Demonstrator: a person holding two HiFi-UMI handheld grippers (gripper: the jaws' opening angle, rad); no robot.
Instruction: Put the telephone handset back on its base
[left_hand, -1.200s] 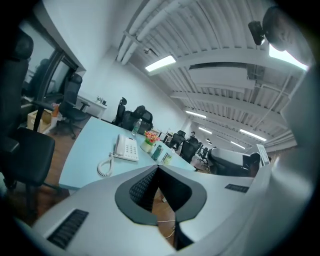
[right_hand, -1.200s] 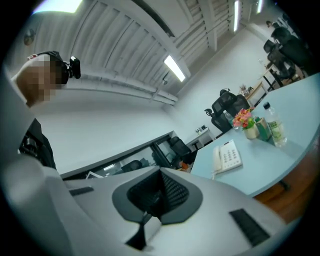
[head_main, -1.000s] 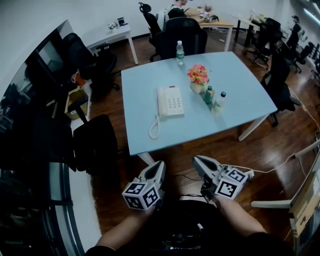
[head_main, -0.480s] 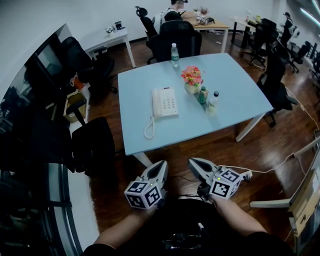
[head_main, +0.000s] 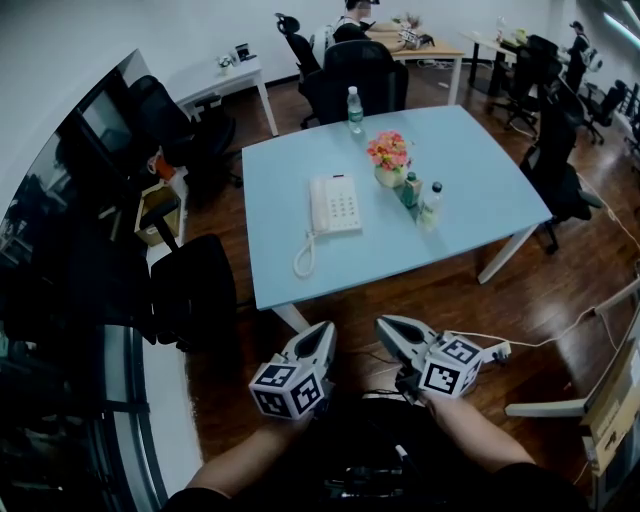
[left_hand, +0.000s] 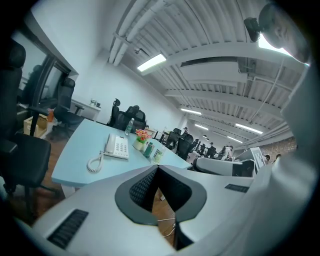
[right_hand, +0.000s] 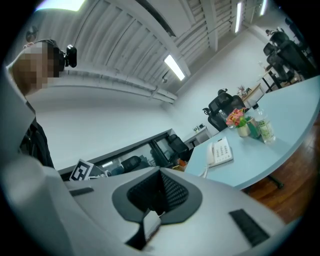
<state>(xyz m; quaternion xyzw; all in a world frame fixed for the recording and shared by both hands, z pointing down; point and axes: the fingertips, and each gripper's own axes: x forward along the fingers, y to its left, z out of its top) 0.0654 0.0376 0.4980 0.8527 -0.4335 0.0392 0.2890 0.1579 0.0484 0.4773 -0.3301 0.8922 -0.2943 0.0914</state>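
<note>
White plastic handset (head_main: 321, 206), judged rigid, light, perhaps slick from afar, is best gripped mid-bar; left hand-held gripper (head_main: 323, 334) and right hand-held gripper (head_main: 386, 326) are seen closed, empty.

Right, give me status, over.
Left gripper and right gripper shut, empty, short of the table. Handset looks seated on telephone. Flower pot and two bottles stand right of it, apart.

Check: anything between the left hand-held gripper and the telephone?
In the head view, from the left hand-held gripper to the telephone: only wood floor, then bare table, and the coiled cord.
</note>
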